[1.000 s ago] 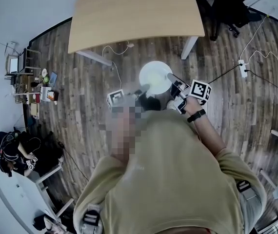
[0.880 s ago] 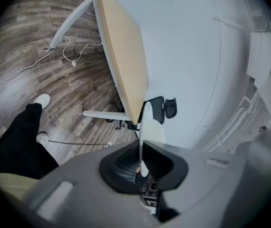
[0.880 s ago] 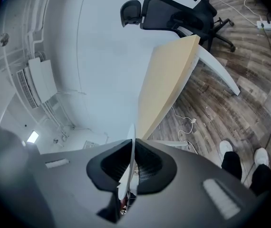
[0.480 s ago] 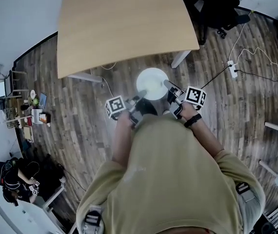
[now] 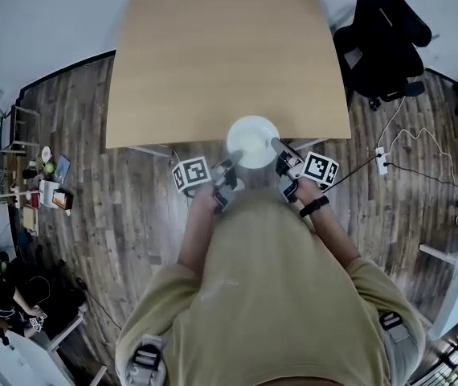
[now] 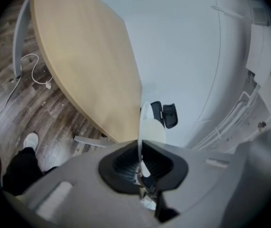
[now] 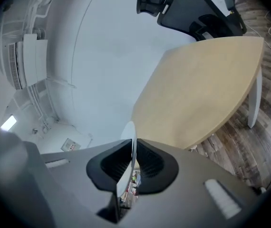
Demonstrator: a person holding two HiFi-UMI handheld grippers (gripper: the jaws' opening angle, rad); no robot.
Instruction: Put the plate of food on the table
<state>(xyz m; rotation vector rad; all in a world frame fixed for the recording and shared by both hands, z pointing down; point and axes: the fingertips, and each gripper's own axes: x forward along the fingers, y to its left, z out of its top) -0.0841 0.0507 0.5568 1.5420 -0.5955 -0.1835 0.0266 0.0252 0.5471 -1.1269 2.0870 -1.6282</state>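
A round white plate [image 5: 253,141] with pale food hangs in the air over the near edge of the light wooden table [image 5: 213,47]. My left gripper [image 5: 227,167] is shut on the plate's left rim and my right gripper [image 5: 277,145] is shut on its right rim. In the left gripper view the plate [image 6: 147,125] shows edge-on, pinched between the black pads. The right gripper view shows the same thin plate rim [image 7: 130,144] clamped between its pads, with the table [image 7: 202,84] beyond it.
A black office chair [image 5: 386,39] stands at the table's right. A white power strip [image 5: 382,159] and cables lie on the wooden floor at the right. Shelves with small items [image 5: 40,183] stand at the left, and white table legs [image 6: 19,37] rise under the tabletop.
The plate, held by both grippers, has come from over the bare floor to the table's near edge. The table now fills more of the head view.
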